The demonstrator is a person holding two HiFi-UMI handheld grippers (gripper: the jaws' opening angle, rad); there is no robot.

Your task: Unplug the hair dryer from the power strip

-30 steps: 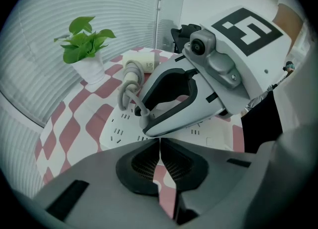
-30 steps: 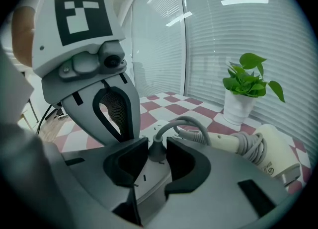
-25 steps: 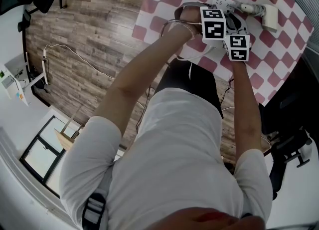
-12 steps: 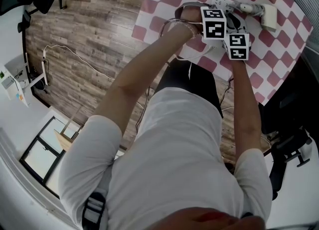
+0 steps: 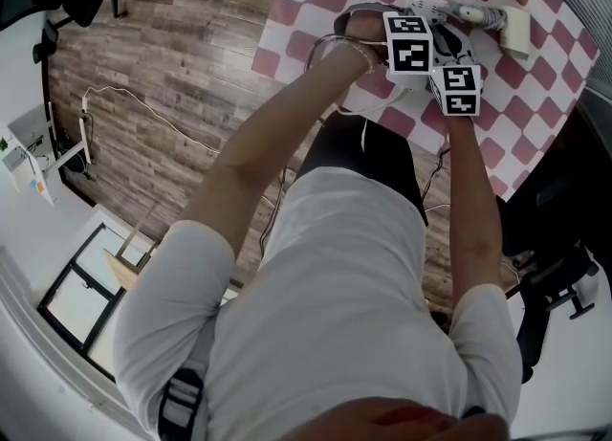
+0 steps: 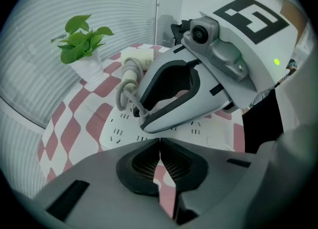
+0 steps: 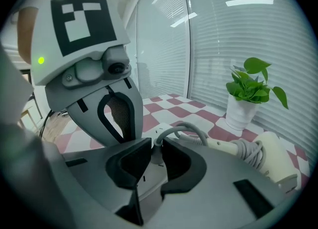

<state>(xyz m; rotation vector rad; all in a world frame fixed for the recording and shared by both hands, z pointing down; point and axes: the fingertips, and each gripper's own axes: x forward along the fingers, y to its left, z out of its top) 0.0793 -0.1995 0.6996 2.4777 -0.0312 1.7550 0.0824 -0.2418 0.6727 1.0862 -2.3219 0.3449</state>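
Near plant (image 7: 251, 86) in pot (image 7: 240, 113), right gripper (image 7: 156, 146) just clamped plug (image 7: 157, 142); left gripper (image 6: 160, 142) jaws together

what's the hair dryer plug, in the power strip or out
in: plug sits seated in the power strip, cord rising from it

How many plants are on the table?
1. The plant stands in a white pot by the hair dryer. No other shows.
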